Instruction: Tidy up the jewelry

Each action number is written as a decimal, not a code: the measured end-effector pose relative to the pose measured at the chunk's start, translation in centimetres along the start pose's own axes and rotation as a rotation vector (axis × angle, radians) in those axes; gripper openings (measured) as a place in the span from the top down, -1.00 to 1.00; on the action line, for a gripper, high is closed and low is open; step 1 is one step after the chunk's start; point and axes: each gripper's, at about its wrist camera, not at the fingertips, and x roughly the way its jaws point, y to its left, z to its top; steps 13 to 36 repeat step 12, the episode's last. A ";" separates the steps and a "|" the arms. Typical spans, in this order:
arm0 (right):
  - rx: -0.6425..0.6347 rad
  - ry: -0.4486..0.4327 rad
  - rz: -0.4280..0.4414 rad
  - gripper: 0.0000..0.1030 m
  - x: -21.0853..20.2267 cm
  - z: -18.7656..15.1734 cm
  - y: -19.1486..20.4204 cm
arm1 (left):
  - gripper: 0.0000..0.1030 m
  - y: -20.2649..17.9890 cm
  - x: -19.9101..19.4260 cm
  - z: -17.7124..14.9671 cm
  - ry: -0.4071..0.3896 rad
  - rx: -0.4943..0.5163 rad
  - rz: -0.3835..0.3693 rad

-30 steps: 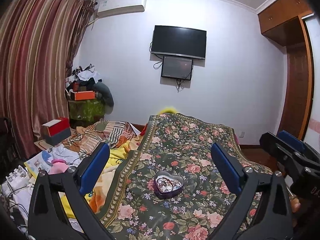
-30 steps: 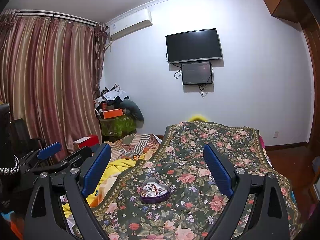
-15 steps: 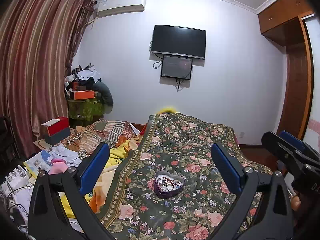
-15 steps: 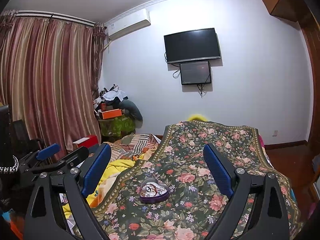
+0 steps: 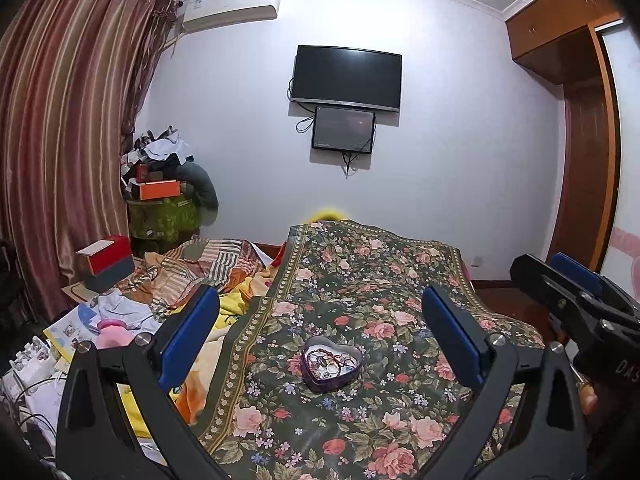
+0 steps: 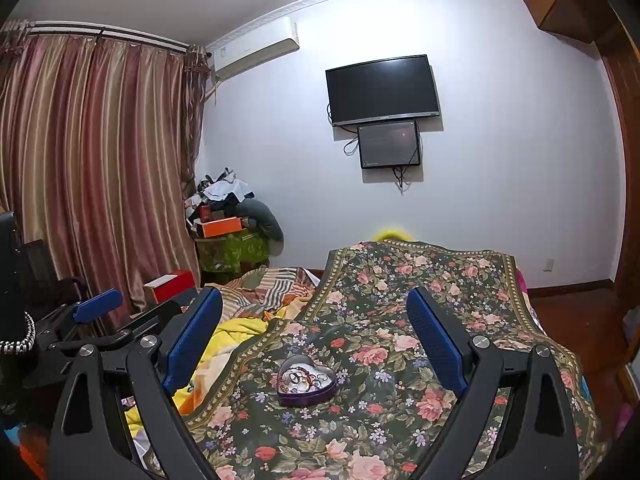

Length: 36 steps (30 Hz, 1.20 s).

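The heart-shaped tin [image 5: 332, 368] sits on the floral cloth [image 5: 380, 280] that covers the bed, with rings and other jewelry [image 5: 329, 361] inside it. In both wrist views it lies ahead of the jaws and between them — nearer the left jaw in the right wrist view. The left gripper [image 5: 320, 336] and right gripper [image 6: 314, 336] are side by side, well apart from the tin. Left of the cloth lies rumpled bedding [image 5: 208, 268]; further left, a box [image 5: 106, 262] stands on a low surface. Behind that, in the corner beside the curtain [image 5: 60, 140], is a pile of clutter [image 5: 164, 184]. On the far wall beyond the bed hangs a television [image 5: 346, 78], a smaller screen [image 5: 343, 130] just below it — the air conditioner [image 5: 232, 10] is up to the left, a wardrobe [image 5: 580, 140] at the right.
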 end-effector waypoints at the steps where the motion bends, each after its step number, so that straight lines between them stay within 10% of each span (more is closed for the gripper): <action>1: -0.001 -0.001 -0.002 -0.78 0.0 0.0 0.0 | -0.97 0.0 0.0 0.1 -0.001 0.002 -0.001; 36: 0.004 0.008 -0.011 -0.78 0.2 -0.2 -0.3 | -0.97 -0.3 0.0 0.1 -0.002 0.009 0.000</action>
